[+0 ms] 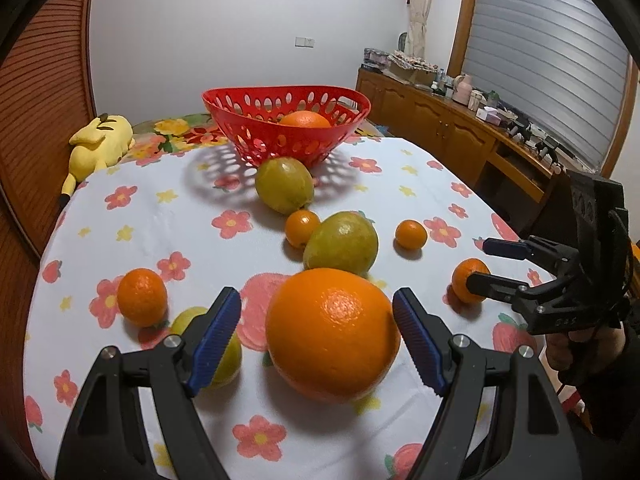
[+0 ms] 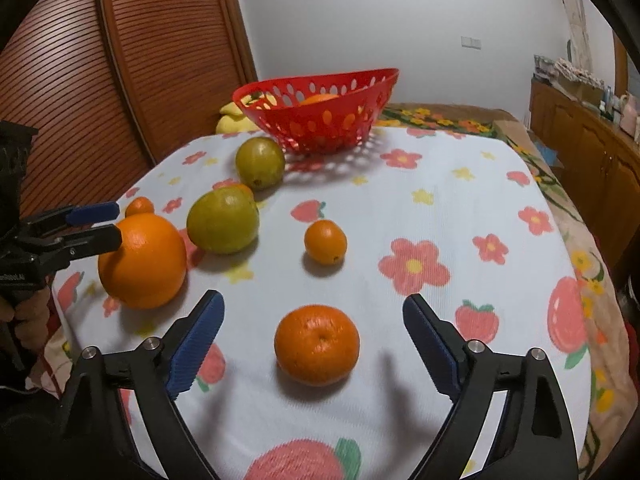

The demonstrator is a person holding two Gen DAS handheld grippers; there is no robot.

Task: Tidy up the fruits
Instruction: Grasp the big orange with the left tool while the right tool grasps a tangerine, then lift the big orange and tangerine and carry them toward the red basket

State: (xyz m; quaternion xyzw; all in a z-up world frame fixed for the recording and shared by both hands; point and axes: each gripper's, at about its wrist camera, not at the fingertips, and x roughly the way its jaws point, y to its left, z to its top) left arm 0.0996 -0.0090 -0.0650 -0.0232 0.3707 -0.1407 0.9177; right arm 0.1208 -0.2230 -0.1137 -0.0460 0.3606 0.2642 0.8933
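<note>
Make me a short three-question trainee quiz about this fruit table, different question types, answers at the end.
1. True or false: the red perforated plastic basket already holds an orange fruit.
2. Multiple choice: the open left gripper is lined up with which fruit? A) a green-yellow round fruit B) the large smooth orange C) a small mandarin
3. Fill in: the open right gripper frames the medium dimpled orange tangerine, which rests on the white ______-print tablecloth.

Key: 1 true. 2 B. 3 flower.
</note>
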